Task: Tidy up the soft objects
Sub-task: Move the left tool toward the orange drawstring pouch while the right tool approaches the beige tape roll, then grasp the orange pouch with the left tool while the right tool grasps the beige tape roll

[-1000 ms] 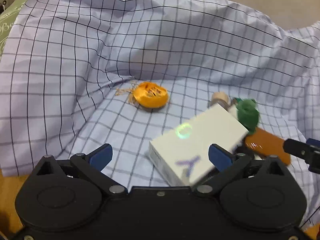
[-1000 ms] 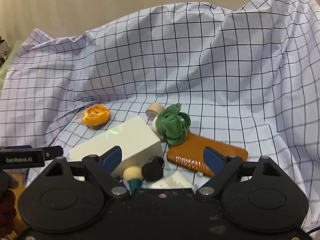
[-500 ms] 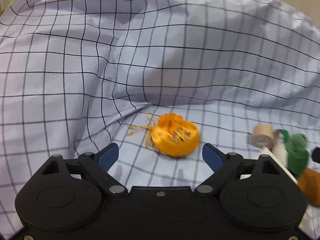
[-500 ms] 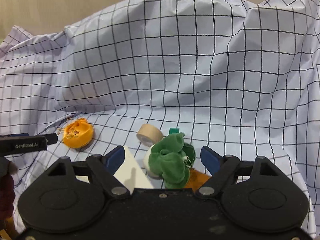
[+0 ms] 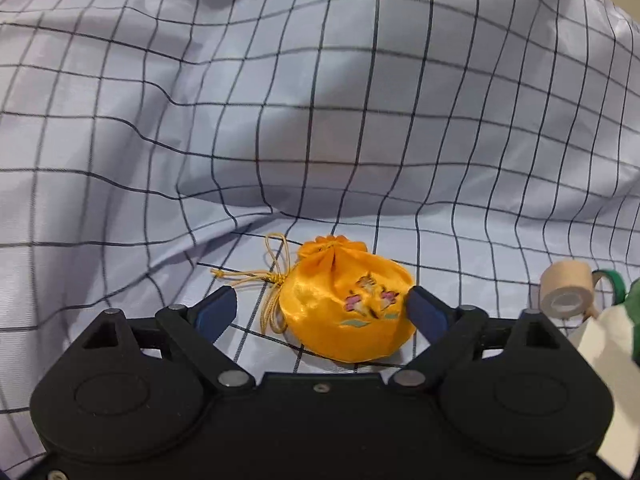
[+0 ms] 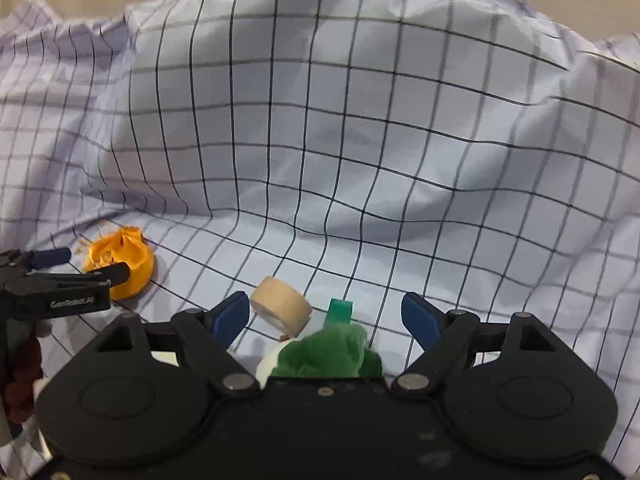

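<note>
Two grippers work over a pale lilac cloth with a dark grid pattern (image 5: 320, 100), each lined up on its own soft item.

Left gripper (image 5: 324, 308): spread wide, its jaws having just been opening. A round orange satin drawstring pouch with floral embroidery (image 5: 348, 304) lies on the cloth directly ahead, between the two blue pads. The right-hand pad (image 5: 428, 314) sits at the pouch's flank, touching or very nearly so; the other pad stands clear, with the pouch's yellow cord (image 5: 272, 280) in the gap. No squeeze is visible. The gathered neck of the pouch points away from the gripper and the cord trails off to the picture's left, so the jaw line crosses the pouch's fullest part. Judgement: the pouch sits off-centre toward the right-hand pad; a small sideways correction before closing would keep the cord out of the grip.

Right gripper (image 6: 324, 316): jaws apart, empty. A green plush toy (image 6: 332, 354) lies low between the fingers, close to the gripper body and partly hidden by it. A beige roll of tape (image 6: 280, 308) rests just beyond, near the left-hand pad.

Nearest hand: the left for the pouch, the right for the plush toy.
</note>
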